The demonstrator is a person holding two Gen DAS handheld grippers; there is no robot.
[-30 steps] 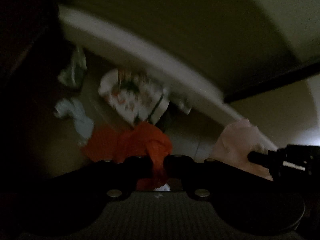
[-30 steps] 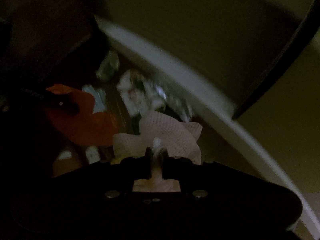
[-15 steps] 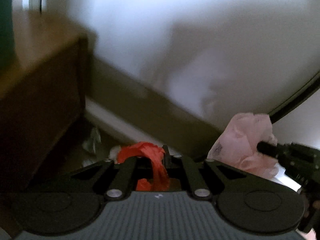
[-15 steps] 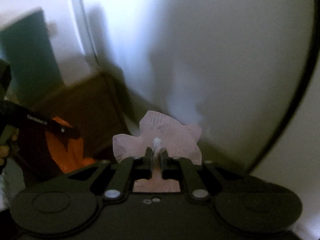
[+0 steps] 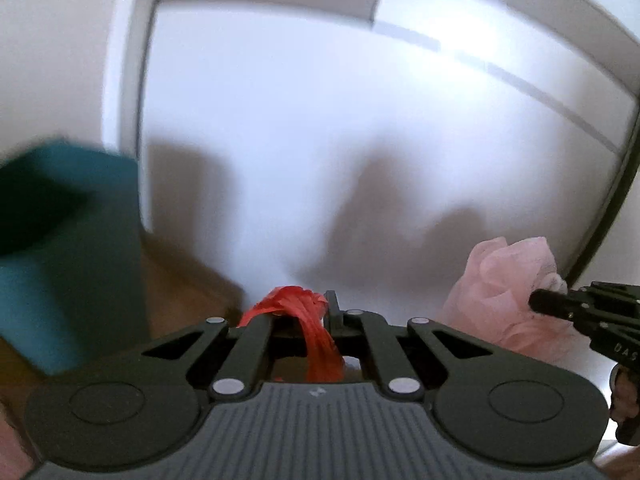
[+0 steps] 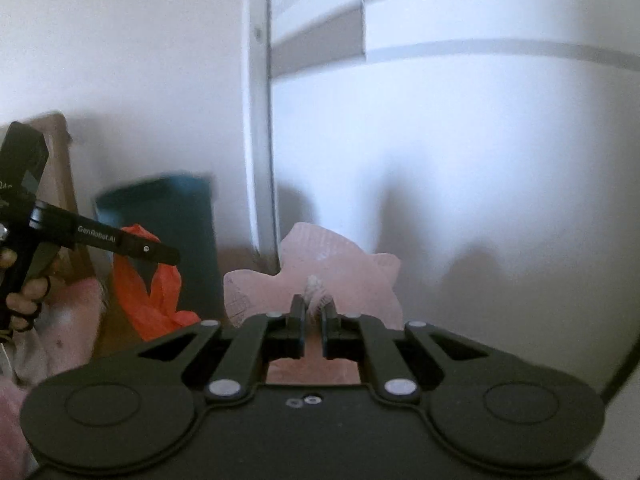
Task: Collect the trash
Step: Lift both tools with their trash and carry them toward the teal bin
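Note:
My left gripper (image 5: 316,312) is shut on a red-orange plastic bag (image 5: 316,332), which hangs below it in the right wrist view (image 6: 148,296). My right gripper (image 6: 312,312) is shut on a pale pink plastic bag (image 6: 320,256); that bag also shows at the right of the left wrist view (image 5: 504,284), held by the right gripper (image 5: 540,304). Both grippers are raised in front of a white wall. The left gripper (image 6: 176,258) is to the left of the right one.
A teal bin (image 5: 68,252) stands at the left, also seen in the right wrist view (image 6: 176,216). A white door frame (image 6: 260,120) runs up the wall. A brown wooden surface (image 5: 188,288) lies below. A dark edge (image 5: 616,208) curves at the right.
Both grippers have lifted up out of the dark trash container with their bags. The view now faces the bright white wall and the teal bin.

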